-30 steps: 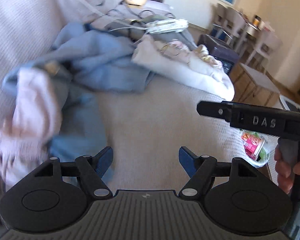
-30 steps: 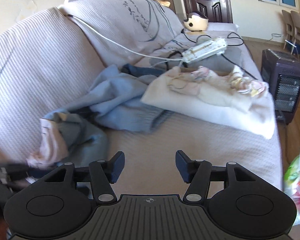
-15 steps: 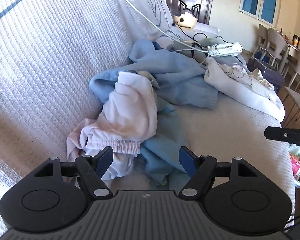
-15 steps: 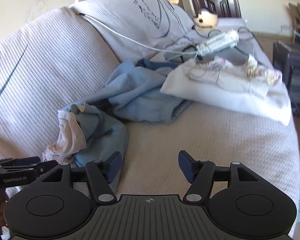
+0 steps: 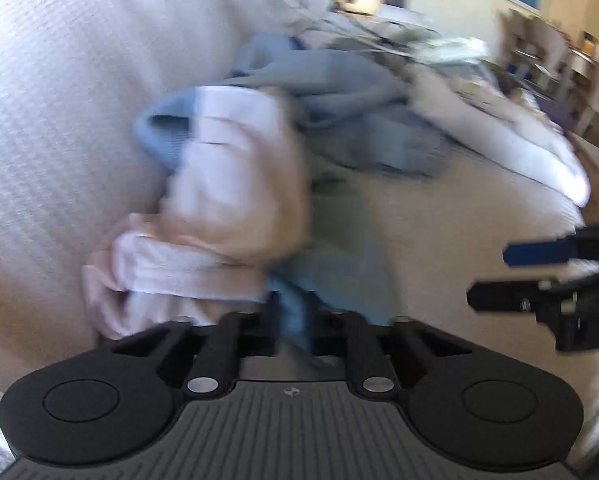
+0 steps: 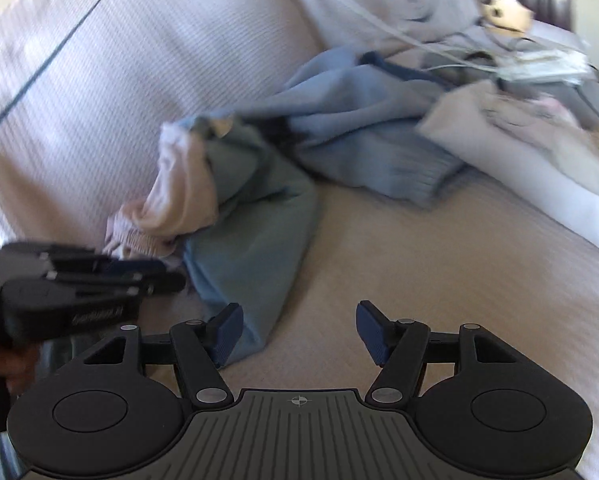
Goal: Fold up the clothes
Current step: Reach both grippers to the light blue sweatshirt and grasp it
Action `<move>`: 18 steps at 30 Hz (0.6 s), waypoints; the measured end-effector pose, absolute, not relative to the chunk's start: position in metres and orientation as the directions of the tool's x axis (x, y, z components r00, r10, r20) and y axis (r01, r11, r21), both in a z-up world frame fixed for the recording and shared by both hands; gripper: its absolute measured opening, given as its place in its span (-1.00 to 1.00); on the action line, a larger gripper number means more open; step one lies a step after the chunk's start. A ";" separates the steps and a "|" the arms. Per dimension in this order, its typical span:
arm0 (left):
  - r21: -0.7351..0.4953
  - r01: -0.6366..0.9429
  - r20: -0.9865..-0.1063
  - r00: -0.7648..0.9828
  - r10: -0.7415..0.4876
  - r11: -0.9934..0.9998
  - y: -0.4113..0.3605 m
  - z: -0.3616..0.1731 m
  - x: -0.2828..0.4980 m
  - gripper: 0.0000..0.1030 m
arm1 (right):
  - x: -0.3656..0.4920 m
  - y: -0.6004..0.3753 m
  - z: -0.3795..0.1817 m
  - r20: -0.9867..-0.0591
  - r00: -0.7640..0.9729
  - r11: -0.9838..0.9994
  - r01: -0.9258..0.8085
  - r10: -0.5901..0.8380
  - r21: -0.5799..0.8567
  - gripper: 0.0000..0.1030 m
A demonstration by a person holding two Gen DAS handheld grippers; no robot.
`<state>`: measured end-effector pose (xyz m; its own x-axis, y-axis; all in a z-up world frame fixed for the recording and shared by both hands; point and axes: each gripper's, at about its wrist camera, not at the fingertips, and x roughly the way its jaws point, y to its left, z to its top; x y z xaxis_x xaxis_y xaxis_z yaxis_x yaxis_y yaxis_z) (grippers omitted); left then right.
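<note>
Left gripper (image 5: 293, 316) fingers clenched on blue garment (image 6: 255, 236) edge beside pink garment (image 5: 227, 216) on sofa (image 6: 439, 272), right gripper (image 6: 299, 332) fingers spread, garment end touching its left finger.

Left wrist view was motion-smeared: pink garment (image 5: 235, 200) and blue garment (image 5: 339, 248) had no readable seams or edges. Left gripper (image 5: 293, 320) had its pads buried in blue cloth (pinched on it, apparently). Right gripper (image 5: 539, 276) was cut off at 3 o'clock. Clutter (image 5: 451, 46) at 1 o'clock was too blurred to identify. In the right wrist view, the white garment (image 6: 539, 160) ran off-frame at 3 o'clock.
</note>
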<state>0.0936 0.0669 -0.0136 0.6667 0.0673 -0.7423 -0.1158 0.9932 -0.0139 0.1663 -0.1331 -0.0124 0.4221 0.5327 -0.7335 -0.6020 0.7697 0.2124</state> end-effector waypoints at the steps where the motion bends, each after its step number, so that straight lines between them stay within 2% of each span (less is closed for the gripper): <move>1: 0.001 -0.135 -0.740 0.666 0.092 0.991 0.073 -0.014 0.096 -0.95 | 0.171 -0.126 -0.018 -0.739 0.405 0.761 -0.611 0.538 0.219 0.25; 4: 0.007 -0.185 -0.740 0.660 0.129 0.983 0.092 -0.015 0.101 -0.96 | 0.189 -0.106 -0.037 -0.746 0.337 0.732 -0.619 0.575 0.285 0.25; 8: -0.038 -0.235 -0.755 0.643 0.127 0.971 0.116 -0.014 0.108 -0.96 | 0.217 -0.083 -0.061 -0.740 0.298 0.732 -0.577 0.603 0.364 0.25; 11: -0.086 -0.255 -0.767 0.634 0.099 0.963 0.123 -0.015 0.109 -0.95 | 0.233 -0.068 -0.080 -0.774 0.252 0.747 -0.543 0.581 0.384 0.24; 12: -0.090 -0.251 -0.769 0.633 0.093 0.964 0.123 -0.015 0.108 -0.95 | 0.239 -0.063 -0.086 -0.785 0.236 0.752 -0.532 0.573 0.390 0.09; 13: -0.095 -0.248 -0.770 0.632 0.087 0.964 0.122 -0.016 0.108 -0.95 | 0.240 -0.062 -0.089 -0.786 0.231 0.753 -0.525 0.574 0.396 -0.27; 16: -0.097 -0.253 -0.769 0.633 0.089 0.962 0.121 -0.017 0.106 -0.95 | 0.235 -0.060 -0.085 -0.792 0.253 0.754 -0.555 0.555 0.351 -0.81; 18: -0.109 -0.263 -0.768 0.635 0.086 0.959 0.120 -0.017 0.106 -0.94 | 0.227 -0.064 -0.071 -0.796 0.269 0.746 -0.588 0.543 0.311 -0.89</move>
<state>0.1055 0.1203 -0.0171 0.6346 0.0865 -0.7680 -0.2625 0.9587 -0.1090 0.2265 -0.0637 -0.0708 0.2685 0.5430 -0.7956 -0.5884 0.7464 0.3109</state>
